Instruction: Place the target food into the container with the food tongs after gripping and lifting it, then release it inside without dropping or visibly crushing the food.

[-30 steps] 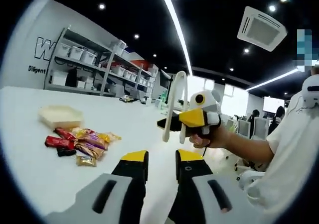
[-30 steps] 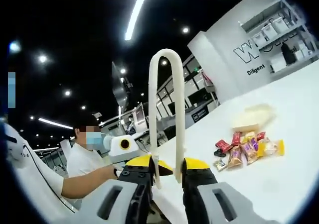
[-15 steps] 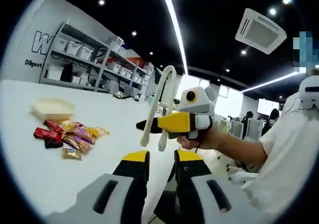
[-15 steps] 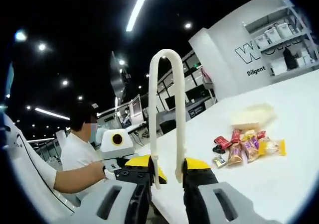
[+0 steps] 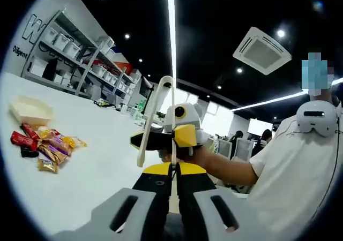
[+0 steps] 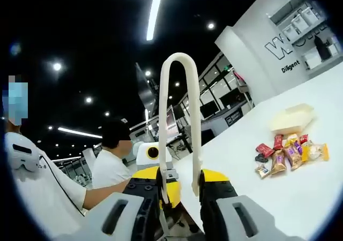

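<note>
Cream food tongs (image 6: 178, 69) stand upright with their loop at the top. My right gripper (image 6: 179, 179) is shut on both of their legs. In the left gripper view the same tongs (image 5: 155, 99) are held in my right gripper (image 5: 147, 140), up in the air just beyond my left gripper (image 5: 172, 171). The left jaws are pressed together, and I see nothing between them. Several wrapped snacks (image 6: 289, 154) lie in a pile on the white table (image 6: 300, 198), with a shallow cream container (image 6: 292, 119) right behind them. The snack pile (image 5: 45, 147) and container (image 5: 29, 108) are far from both grippers.
A person in a white shirt (image 5: 300, 160) wearing a headset holds the grippers at the table's edge. Another seated person (image 6: 110, 166) is behind. Shelves with white bins (image 5: 69, 59) line the far wall. Bare table top (image 5: 91, 182) stretches between the snacks and the grippers.
My left jaws have closed from a clear gap to touching. The right gripper with the tongs has come closer to the left gripper. Both views have swung, and the snacks have not moved.
</note>
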### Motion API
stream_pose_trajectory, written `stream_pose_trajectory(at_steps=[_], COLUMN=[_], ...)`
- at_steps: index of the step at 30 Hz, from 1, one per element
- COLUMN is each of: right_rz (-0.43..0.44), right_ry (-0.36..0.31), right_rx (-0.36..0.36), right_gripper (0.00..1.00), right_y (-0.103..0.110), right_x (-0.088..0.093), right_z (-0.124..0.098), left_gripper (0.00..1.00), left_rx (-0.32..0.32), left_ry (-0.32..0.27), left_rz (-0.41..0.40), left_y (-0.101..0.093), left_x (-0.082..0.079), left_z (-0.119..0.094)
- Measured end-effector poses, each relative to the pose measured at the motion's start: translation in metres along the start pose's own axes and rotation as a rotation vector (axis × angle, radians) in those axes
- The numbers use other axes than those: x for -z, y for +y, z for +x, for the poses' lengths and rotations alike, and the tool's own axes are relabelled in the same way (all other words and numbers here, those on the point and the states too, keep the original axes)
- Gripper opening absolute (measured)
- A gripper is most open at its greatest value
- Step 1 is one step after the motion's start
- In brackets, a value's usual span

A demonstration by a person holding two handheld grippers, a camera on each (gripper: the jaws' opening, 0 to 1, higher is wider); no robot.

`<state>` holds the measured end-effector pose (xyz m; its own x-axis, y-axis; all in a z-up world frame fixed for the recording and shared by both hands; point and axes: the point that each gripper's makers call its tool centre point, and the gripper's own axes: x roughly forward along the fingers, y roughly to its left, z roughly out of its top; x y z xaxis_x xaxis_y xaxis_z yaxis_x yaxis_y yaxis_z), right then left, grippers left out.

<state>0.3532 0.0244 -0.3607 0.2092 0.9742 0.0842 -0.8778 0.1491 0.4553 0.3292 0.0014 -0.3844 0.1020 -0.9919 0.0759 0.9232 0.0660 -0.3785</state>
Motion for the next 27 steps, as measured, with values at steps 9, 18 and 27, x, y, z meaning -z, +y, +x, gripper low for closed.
stream_pose_trajectory(at_steps=[9,18,27], right_rz=[-0.054,-0.015,-0.054], right_ry=[-0.006,0.012,0.01], right_rx=[-0.086,-0.091,-0.001], right_gripper=[0.26,0.19,0.14], right_y=[0.018,0.022,0.008], right_x=[0.001,0.002,0.002], right_z=[-0.006,-0.008,-0.008], left_gripper=[0.02,0.02,0.08], left_rx=[0.081,0.088,-0.053], left_ry=[0.037,0.052,0.077], left_rz=[-0.023,-0.018,0.032], left_y=[-0.02,-0.022,0.001], left_x=[0.002,0.003,0.008], left_z=[0.003,0.005,0.003])
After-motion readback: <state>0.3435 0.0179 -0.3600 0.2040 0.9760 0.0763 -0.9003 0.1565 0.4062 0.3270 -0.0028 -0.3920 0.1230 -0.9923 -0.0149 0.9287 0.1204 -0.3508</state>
